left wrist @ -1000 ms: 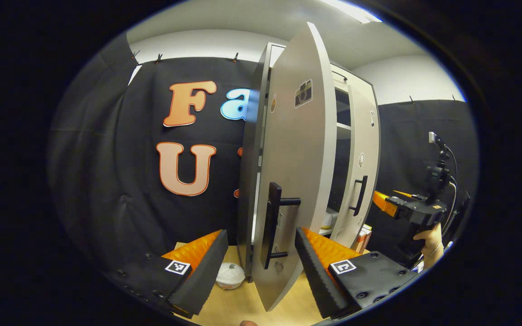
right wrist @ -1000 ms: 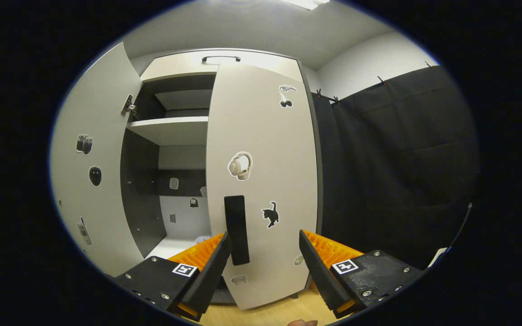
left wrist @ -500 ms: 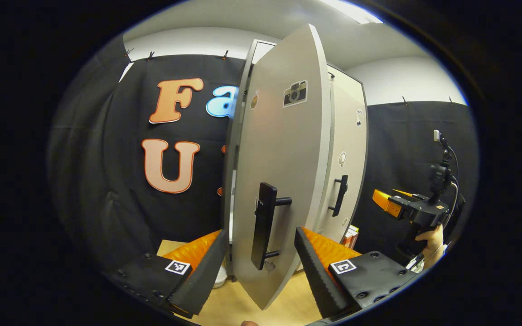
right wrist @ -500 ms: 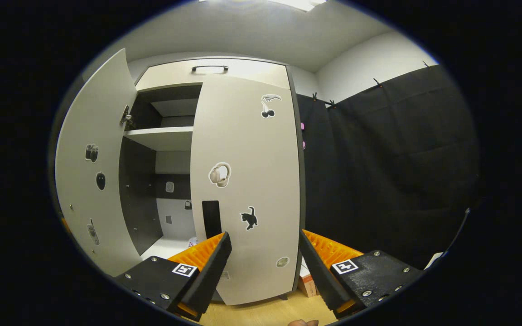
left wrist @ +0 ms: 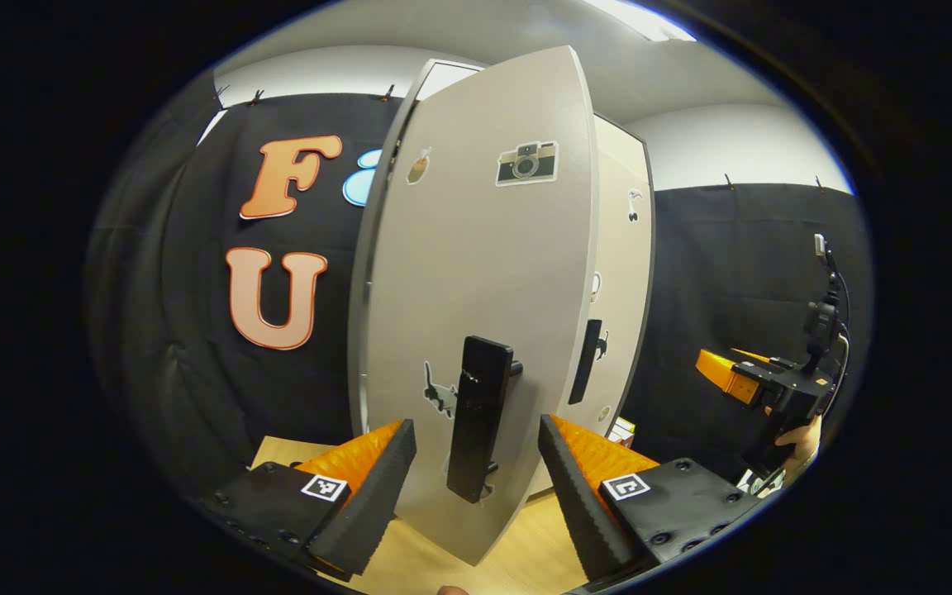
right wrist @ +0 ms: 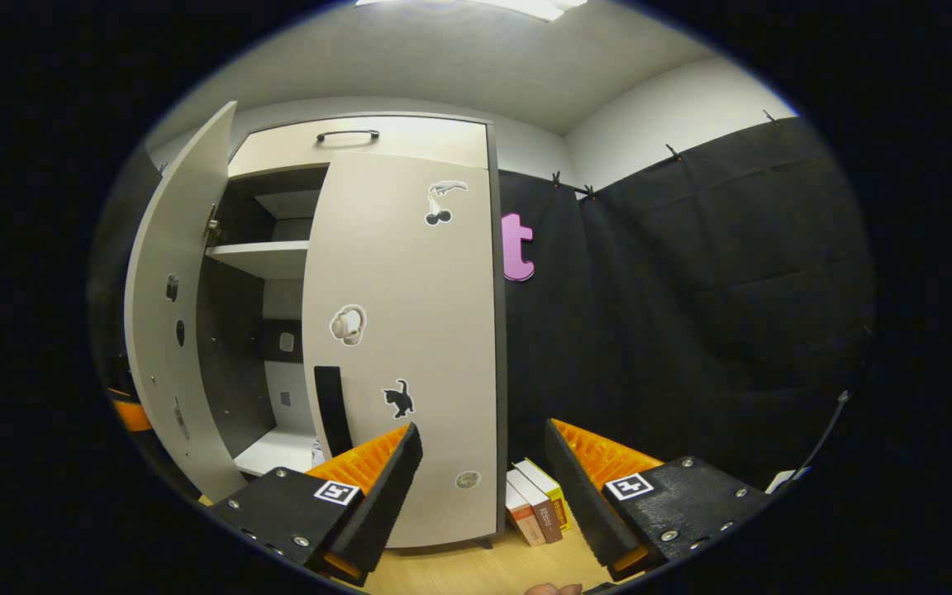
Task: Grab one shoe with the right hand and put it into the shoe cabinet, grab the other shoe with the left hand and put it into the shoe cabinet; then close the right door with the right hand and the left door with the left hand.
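The grey shoe cabinet (right wrist: 410, 140) has its right door (right wrist: 418, 330) flat against the frame. Its left door (right wrist: 166, 330) stands ajar, with the shelf (right wrist: 257, 256) and dark inside showing in the gap. In the left gripper view the left door (left wrist: 484, 273) is close in front. Its black handle (left wrist: 480, 417) stands between the fingers of my open left gripper (left wrist: 476, 487), which do not press on it. My right gripper (right wrist: 480, 487) is open and empty, back from the right door; it also appears, held in a hand, as the right gripper (left wrist: 740, 384) farther off.
Several books (right wrist: 534, 508) stand on the wooden floor (right wrist: 476, 570) against the cabinet's right side. Black cloth (right wrist: 691, 330) hangs to the right of the cabinet and behind it. An upper drawer with a handle (right wrist: 348, 134) tops the cabinet.
The left door has swung further toward shut with my left gripper at its handle. My right gripper has drawn back and turned right, away from the right door.
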{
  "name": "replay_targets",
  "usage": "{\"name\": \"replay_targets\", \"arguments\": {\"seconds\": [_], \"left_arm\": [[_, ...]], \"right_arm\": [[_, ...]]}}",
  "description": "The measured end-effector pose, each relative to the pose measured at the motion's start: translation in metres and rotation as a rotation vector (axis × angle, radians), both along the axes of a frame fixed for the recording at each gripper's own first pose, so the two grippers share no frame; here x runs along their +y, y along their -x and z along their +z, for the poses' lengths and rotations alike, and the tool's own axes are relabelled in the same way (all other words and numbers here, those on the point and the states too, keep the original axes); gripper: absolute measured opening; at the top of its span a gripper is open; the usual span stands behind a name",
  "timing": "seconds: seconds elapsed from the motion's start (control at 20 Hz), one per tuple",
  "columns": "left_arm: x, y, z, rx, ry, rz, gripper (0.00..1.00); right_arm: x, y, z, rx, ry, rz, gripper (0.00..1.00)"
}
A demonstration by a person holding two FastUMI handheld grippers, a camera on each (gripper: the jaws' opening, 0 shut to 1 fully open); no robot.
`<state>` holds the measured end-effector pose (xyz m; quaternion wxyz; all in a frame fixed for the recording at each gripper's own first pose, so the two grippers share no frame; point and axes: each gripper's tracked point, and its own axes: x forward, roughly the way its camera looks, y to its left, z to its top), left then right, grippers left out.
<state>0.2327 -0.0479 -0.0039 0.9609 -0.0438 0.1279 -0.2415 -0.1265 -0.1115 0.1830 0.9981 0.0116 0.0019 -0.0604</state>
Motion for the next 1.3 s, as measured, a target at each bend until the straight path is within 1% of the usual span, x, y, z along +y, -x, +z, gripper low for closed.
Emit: {"name": "replay_targets", "arguments": {"seconds": [0.15, 0.2, 0.25, 0.4, 0.45, 0.5, 0.65, 0.75, 0.85, 0.95, 1.1, 1.3], "left_arm": [[-0.026, -0.012, -0.009, 0.018, 0.009, 0.004, 0.95], [-0.033, -0.019, -0.015, 0.025, 0.003, 0.008, 0.98], [-0.039, -0.026, -0.021, 0.035, -0.008, 0.017, 0.99], [-0.051, -0.050, -0.035, 0.051, -0.028, 0.063, 0.96], [-0.059, -0.054, -0.041, 0.062, -0.021, 0.062, 0.96], [-0.066, -0.058, -0.048, 0.076, -0.019, 0.063, 1.00], [-0.077, -0.072, -0.065, 0.083, -0.048, 0.097, 0.99], [-0.089, -0.081, -0.068, 0.076, -0.035, 0.109, 0.99], [-0.090, -0.081, -0.067, 0.070, -0.034, 0.120, 0.98], [-0.095, -0.084, -0.067, 0.061, -0.054, 0.127, 0.98], [-0.106, -0.087, -0.063, 0.046, -0.092, 0.142, 0.98], [-0.116, -0.106, -0.060, 0.048, -0.110, 0.168, 0.97]], "right_arm": [[-0.021, 0.006, 0.005, -0.010, -0.003, -0.022, 0.93], [-0.029, 0.007, 0.007, -0.015, -0.006, -0.031, 0.93], [-0.036, 0.008, 0.008, -0.019, -0.006, -0.039, 0.93], [-0.056, 0.011, 0.010, -0.022, -0.001, -0.062, 0.92], [-0.062, 0.012, 0.010, -0.020, 0.003, -0.070, 0.92], [-0.068, 0.012, 0.010, -0.019, 0.006, -0.078, 0.92], [-0.084, 0.012, 0.010, -0.021, 0.013, -0.099, 0.92], [-0.093, 0.010, 0.009, -0.018, 0.018, -0.108, 0.92], [-0.096, 0.007, 0.008, -0.009, 0.025, -0.101, 0.92], [-0.095, 0.000, 0.007, 0.002, 0.027, -0.083, 0.93], [-0.089, -0.012, 0.007, 0.015, 0.014, -0.040, 0.93], [-0.073, -0.025, 0.013, 0.028, -0.001, 0.029, 0.93]]}}
